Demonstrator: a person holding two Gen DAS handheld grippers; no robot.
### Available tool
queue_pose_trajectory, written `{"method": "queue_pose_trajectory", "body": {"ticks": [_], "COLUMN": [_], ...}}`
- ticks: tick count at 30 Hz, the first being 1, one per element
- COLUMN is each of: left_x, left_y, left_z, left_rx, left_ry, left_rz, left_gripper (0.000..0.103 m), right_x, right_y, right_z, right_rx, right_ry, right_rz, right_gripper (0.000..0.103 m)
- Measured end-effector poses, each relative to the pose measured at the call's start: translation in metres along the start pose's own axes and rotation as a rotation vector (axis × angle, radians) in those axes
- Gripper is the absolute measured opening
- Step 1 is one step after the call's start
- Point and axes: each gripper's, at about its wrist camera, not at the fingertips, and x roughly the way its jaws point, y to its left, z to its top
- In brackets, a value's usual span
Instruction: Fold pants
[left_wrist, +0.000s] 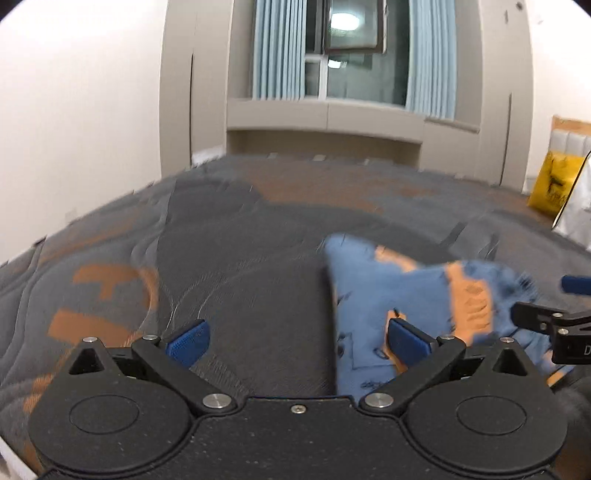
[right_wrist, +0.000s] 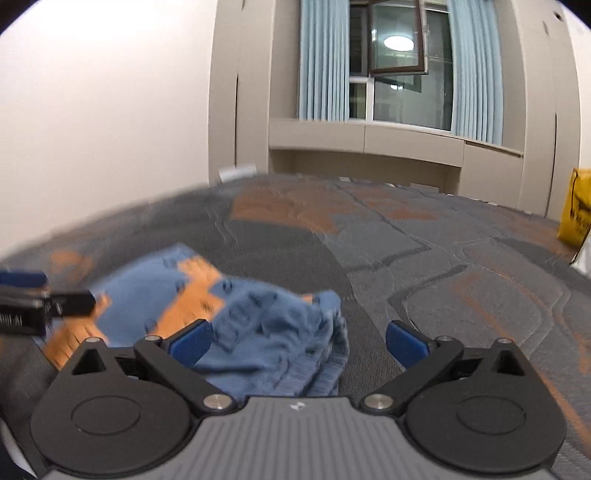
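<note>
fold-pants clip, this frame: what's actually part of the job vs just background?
Job:
- blue pants, bunched on the mattress
- left gripper, open, empty
- right gripper, open over the pants, not gripping

Background:
- yellow bag at far right
- blue curtains
- window

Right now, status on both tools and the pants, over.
Left tool open, empty. Right tool open, nothing gripped. Pants lie bunched on the mattress, not folded flat. Nothing in the way.
</note>
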Motion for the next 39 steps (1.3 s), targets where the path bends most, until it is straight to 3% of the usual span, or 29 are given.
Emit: {"method": "queue_pose_trajectory", "body": {"ticks": [4,8,12,17,24,29,33,39], "left_x": [0.006,0.009,0.005,0.001,0.012,0.063,0.078,0.085], "left_y": [0.012,0.017,0.015,0.007,-0.011,-0.025,-0.023,-0.017], "left_z": [-0.009,-0.013,-0.013,-0.003,0.03,0.048,0.049,0.047], "left_rx": [-0.02,-0.06,-0.046,-0.011,0.078,0.207,0.201,0.164], "left_ry": [0.036,0.045,0.036,0.029,-0.063,-0.056,-0.043,-0.023], "left_rz": [-0.017,-0.048,-0.041,-0.025,-0.025,0.049,0.068,0.049], "left_gripper": [0.103,0.103,0.102,0.102,0.102,0.103,0.103,0.103], "right_x": [0.007,0.0,0.0,-0.005,0.021,0.056,0.075,0.083], "right_y": [0.006,-0.004,-0.006,-0.007,-0.022,-0.011,-0.015,-0.035], "right_z": [-0.01,-0.018,-0.018,-0.008,0.021,0.035,0.024,0.017], "right_rx": [-0.091,-0.086,-0.074,-0.109,-0.035,-0.109,-0.154,-0.061], "right_ry": [0.06,0.057,0.054,-0.009,-0.044,-0.004,0.043,0.071], "right_rz": [-0.143,-0.122,-0.096,-0.082,-0.019,-0.038,-0.1,-0.063], "right_gripper": [0.103,0.103,0.103,0.103,0.103,0.103,0.103,0.103]}}
